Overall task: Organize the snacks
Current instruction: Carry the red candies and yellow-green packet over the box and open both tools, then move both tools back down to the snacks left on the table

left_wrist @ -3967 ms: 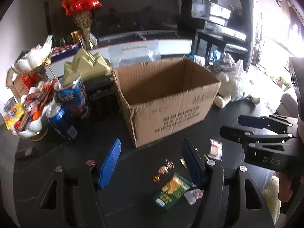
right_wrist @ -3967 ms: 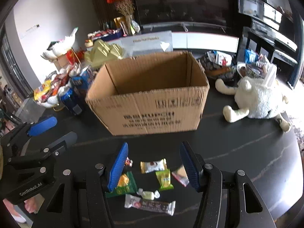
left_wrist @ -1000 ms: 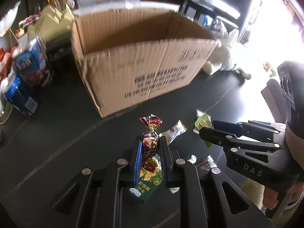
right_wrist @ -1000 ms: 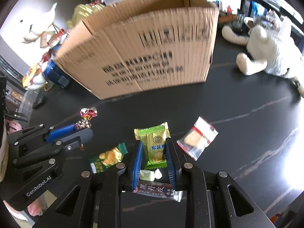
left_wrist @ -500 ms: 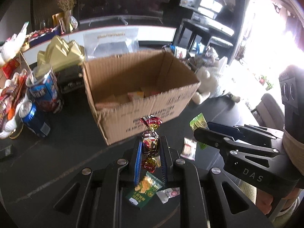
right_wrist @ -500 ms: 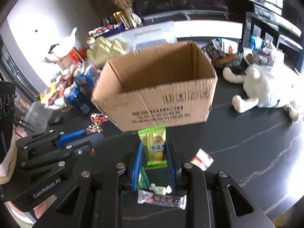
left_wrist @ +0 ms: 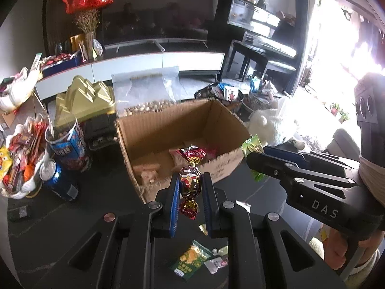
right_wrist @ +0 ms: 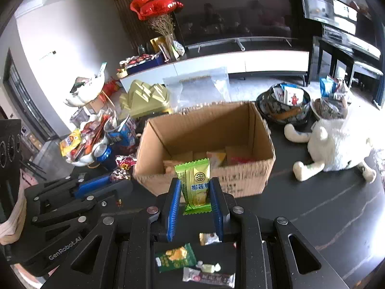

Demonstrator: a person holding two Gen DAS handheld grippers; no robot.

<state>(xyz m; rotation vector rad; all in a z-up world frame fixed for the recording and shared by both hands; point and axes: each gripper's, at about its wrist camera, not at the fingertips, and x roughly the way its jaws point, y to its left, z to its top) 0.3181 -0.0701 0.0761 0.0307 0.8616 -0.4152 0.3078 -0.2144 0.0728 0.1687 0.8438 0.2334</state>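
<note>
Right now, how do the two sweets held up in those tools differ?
The foil candy is round, dark red and gold, twisted at both ends; the green packet is flat, rectangular and printed. The left tool holds the candy, the right tool the packet. Both are clamped upright before the cardboard box.

Black table (right_wrist: 312,216); cardboard box (right_wrist: 207,144), plush toy (right_wrist: 336,142), loose snacks (right_wrist: 174,260) on it

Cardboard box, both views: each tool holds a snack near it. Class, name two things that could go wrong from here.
1. The left tool pinches the foil-wrapped candy only at its round middle; it might slip out before reaching the cardboard box.
2. Both tools sit close together at the box's near wall; the right tool, carrying the green packet, could bump the left one or release short of the opening.
</note>
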